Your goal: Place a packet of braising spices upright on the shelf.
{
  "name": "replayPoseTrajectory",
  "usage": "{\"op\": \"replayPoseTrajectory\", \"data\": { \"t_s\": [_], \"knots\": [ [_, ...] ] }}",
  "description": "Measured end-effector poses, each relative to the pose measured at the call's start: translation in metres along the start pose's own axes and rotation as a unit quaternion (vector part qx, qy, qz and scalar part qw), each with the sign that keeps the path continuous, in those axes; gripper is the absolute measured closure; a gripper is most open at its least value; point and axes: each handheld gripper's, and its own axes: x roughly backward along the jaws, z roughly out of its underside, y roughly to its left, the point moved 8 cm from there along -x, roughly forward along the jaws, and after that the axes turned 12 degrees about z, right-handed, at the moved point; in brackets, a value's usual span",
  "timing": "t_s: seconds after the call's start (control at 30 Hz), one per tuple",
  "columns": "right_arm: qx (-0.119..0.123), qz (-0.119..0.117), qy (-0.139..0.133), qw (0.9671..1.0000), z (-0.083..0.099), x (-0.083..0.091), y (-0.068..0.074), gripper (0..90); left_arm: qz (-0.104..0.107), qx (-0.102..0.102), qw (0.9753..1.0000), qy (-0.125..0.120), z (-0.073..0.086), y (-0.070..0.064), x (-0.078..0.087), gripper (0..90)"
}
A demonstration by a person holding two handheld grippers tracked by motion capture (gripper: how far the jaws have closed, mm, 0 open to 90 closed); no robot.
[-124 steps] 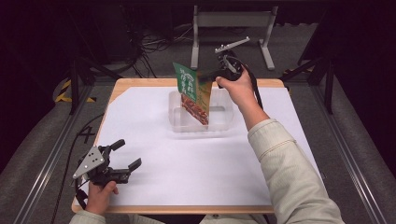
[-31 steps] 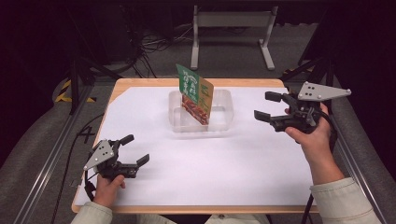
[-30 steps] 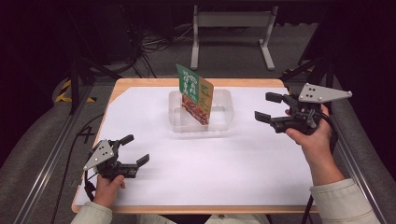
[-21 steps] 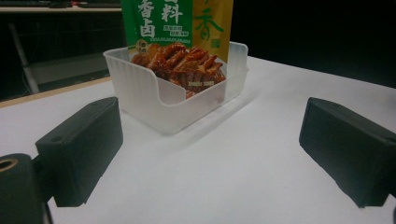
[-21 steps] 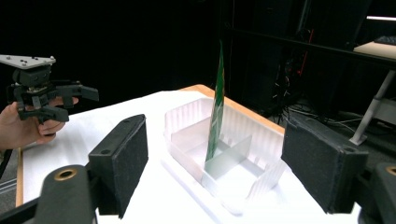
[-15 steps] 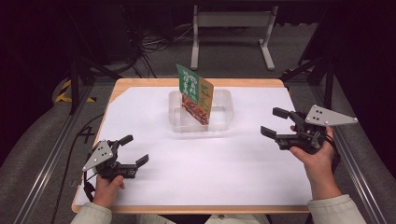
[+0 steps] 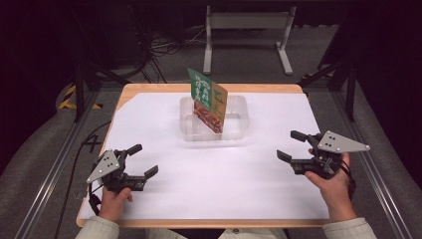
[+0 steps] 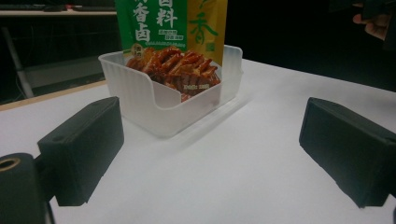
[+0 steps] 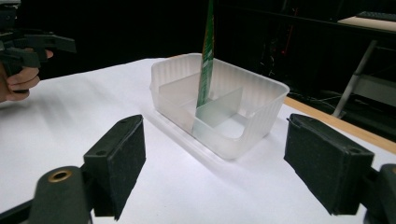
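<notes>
Snack pouch (image 7: pixel 208 102) upright in clear bin (image 7: pixel 236 130), base hidden; left tool (image 7: pixel 142 161), right tool (image 7: pixel 291 145) agape, empty.

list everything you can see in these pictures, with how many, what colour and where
snack packet: one, green and yellow, standing upright in the bin
bin: one, clear plastic with a divider, far middle of the table
sheet: one, white, covering the table
table: one, wooden
stand: one, grey metal, on the floor behind
left gripper: one, black, open, near left corner
right gripper: one, black, open, near right side
</notes>
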Motion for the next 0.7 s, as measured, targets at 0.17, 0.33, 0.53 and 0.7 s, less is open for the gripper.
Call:
{"op": "replayPoseTrajectory", "data": {
  "t_s": [0.17, 0.33, 0.53, 0.7],
  "knots": [
    [-0.012, -0.007, 0.01, 0.9999, 0.018, -0.005, 0.004, 20.3, 0.002, -0.003, 1.0, -0.001, 0.0, 0.0, 0.001, 7.4],
    [-0.011, -0.003, 0.025, 0.9996, 0.043, -0.014, 0.006, 19.8, 0.004, -0.002, 1.0, -0.002, -0.001, -0.001, 0.0, 7.2],
    [-0.029, 0.009, 0.038, 0.9988, 0.07, -0.023, 0.003, 19.7, 0.003, -0.003, 1.0, -0.001, -0.001, 0.0, 0.0, 7.1],
    [-0.035, 0.018, 0.036, 0.9986, 0.081, -0.028, 0.002, 19.6, 0.001, -0.002, 1.0, 0.001, 0.0, 0.0, -0.001, 7.0]
  ]
}}
